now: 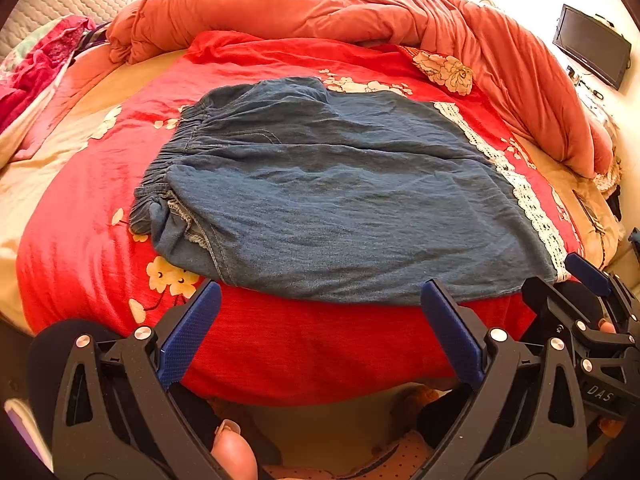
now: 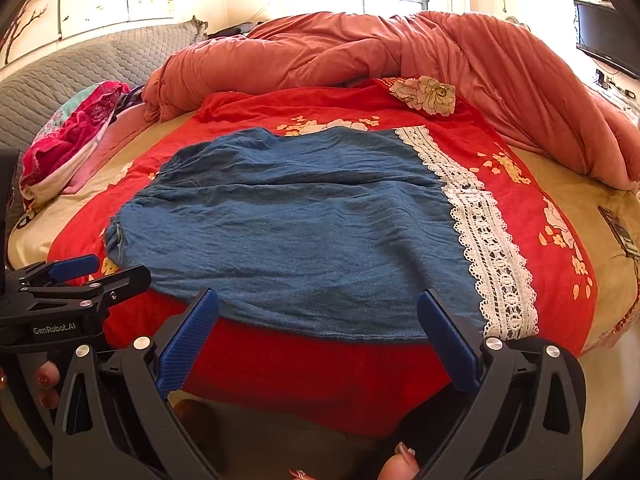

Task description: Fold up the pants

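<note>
Right gripper sits low at six o'clock, blue fingers spread wide, nothing between them, hanging just off the near hem of the pants. The blue pants lie flat across a red floral sheet, elastic waist toward nine o'clock, white lace trim running down the three o'clock edge. At nine o'clock the left gripper pokes in, fingers apart, beside the pants' near left corner. A salmon duvet is heaped from twelve to two o'clock; a pink pillow sits at ten.
</note>
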`<state>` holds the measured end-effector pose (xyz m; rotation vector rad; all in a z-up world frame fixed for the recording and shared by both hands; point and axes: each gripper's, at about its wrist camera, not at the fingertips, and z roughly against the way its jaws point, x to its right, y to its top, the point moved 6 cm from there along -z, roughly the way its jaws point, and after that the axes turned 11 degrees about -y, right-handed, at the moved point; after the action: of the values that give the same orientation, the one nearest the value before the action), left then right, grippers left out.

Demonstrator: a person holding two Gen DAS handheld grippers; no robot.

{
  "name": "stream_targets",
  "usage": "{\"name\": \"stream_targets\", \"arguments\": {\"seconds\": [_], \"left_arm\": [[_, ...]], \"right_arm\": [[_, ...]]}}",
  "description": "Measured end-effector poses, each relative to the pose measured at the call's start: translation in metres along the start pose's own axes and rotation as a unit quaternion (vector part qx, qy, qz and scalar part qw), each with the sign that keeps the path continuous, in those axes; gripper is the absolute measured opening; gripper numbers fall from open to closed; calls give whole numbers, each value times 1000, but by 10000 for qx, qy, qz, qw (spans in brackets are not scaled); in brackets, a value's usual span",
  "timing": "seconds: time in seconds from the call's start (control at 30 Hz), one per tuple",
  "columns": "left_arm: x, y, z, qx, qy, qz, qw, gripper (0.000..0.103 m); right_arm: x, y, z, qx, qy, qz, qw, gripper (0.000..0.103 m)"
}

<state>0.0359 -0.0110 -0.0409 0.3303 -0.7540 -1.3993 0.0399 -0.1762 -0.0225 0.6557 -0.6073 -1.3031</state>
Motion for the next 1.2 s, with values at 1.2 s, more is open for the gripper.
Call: {"name": "stream_targets", "arguments": {"seconds": [1.2], "left_arm": [[-7, 0, -2, -57, -48, 31, 10000, 94]], "right_arm": [[-2, 1, 1, 2, -47, 38, 10000, 99]]}}
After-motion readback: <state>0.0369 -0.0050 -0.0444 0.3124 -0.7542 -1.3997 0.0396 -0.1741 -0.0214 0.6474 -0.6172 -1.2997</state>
